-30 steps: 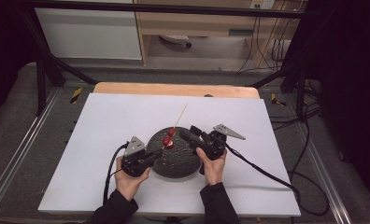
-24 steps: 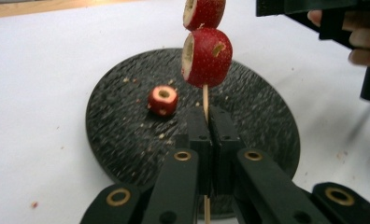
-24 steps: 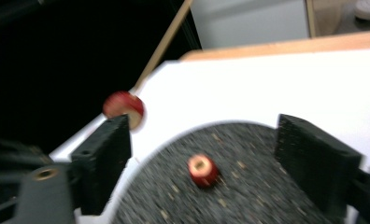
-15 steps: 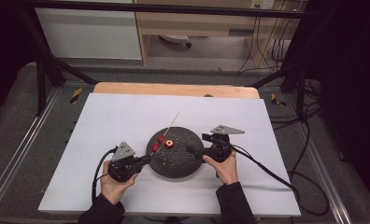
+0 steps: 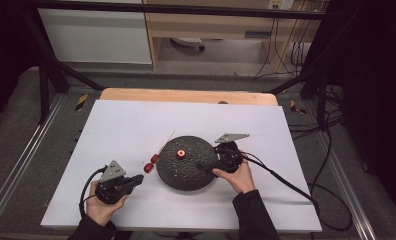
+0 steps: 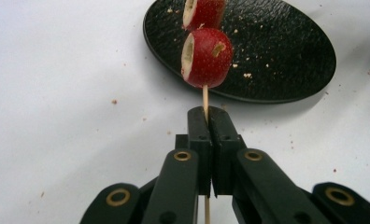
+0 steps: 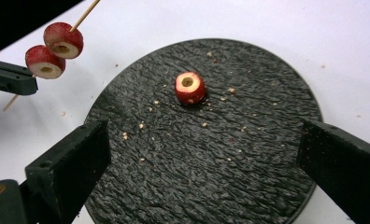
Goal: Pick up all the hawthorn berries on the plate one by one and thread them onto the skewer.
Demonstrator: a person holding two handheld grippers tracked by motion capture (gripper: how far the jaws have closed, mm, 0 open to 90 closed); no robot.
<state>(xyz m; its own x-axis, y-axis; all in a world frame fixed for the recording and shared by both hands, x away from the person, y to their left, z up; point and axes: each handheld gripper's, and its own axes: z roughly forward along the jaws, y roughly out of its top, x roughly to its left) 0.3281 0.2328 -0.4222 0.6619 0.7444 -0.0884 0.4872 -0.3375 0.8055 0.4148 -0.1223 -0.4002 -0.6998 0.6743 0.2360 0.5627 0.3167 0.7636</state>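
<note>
- Black and rough-surfaced, the round plate [image 5: 186,172] lies on the white table top [image 5: 126,125] and serves as the landmark for everything else.
- One red fruit piece [image 7: 189,87] with a hollow core sits alone on the plate, a little off its middle, with pale crumbs scattered around it.
- Left of the plate, off its rim and over the white table top, a thin wooden skewer [image 6: 205,99] carries two more red fruit pieces [image 6: 206,57], threaded one behind the other and close together.
- The left gripper [image 6: 206,119] has its jaws pressed together on the bare lower part of the skewer, just below the nearer fruit piece; the stick runs on out behind the jaws.
- In the high view that gripper [image 5: 138,179] is held in the person's left hand [image 5: 102,210], to the lower left of the plate and apart from its rim.
- The right gripper [image 7: 199,154] hovers at the plate's right edge, its jaws spread wide after just opening, with nothing between them but the plate surface below.
- The loose fruit piece lies ahead of those spread jaws, apart from both.
- The person's right hand [image 5: 238,175] holds that gripper just beside the plate's right rim, its cable trailing off to the right across the table top.
</note>
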